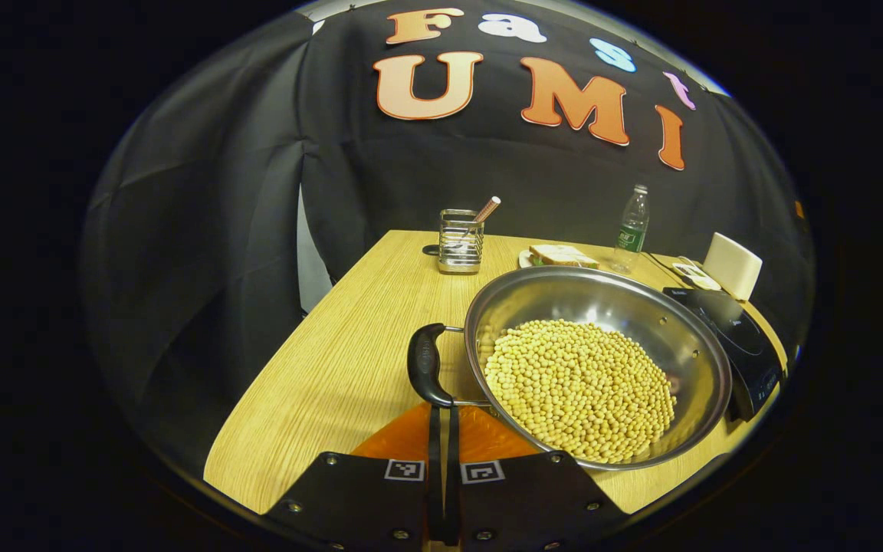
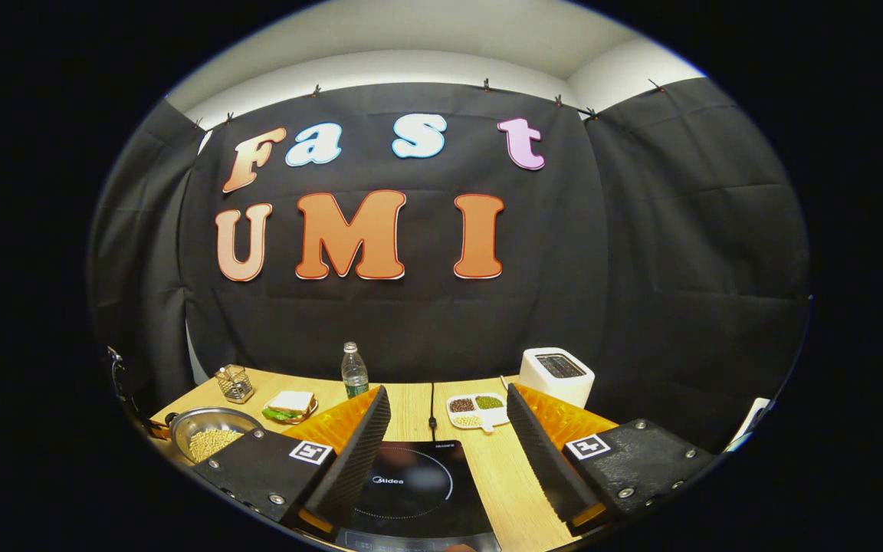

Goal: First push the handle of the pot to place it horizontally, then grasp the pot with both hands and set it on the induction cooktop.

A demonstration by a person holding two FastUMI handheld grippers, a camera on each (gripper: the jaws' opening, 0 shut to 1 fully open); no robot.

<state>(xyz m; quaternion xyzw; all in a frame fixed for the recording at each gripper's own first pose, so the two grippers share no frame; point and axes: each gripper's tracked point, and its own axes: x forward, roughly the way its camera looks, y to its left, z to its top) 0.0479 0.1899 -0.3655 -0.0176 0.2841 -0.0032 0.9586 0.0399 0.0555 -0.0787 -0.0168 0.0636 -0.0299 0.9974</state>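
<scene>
A steel pot (image 1: 602, 295) holding yellow beans (image 1: 579, 387) stands on the wooden table (image 1: 349, 337). Its black side handle (image 1: 426, 364) points left in the left gripper view. My left gripper (image 1: 441, 410) is shut, and its tips sit right at the near end of that handle. The black induction cooktop (image 1: 740, 345) lies just beyond the pot's right side. My right gripper (image 2: 448, 391) is open above the cooktop (image 2: 411, 483) with nothing between its fingers. The pot (image 2: 211, 415) is far to its left.
At the table's back stand a wire holder (image 1: 461, 241), a sandwich on a plate (image 1: 562, 255), a water bottle (image 1: 631, 228) and a white toaster (image 2: 556, 376). A small divided tray (image 2: 476, 410) of beans lies behind the cooktop. The table's left edge is near.
</scene>
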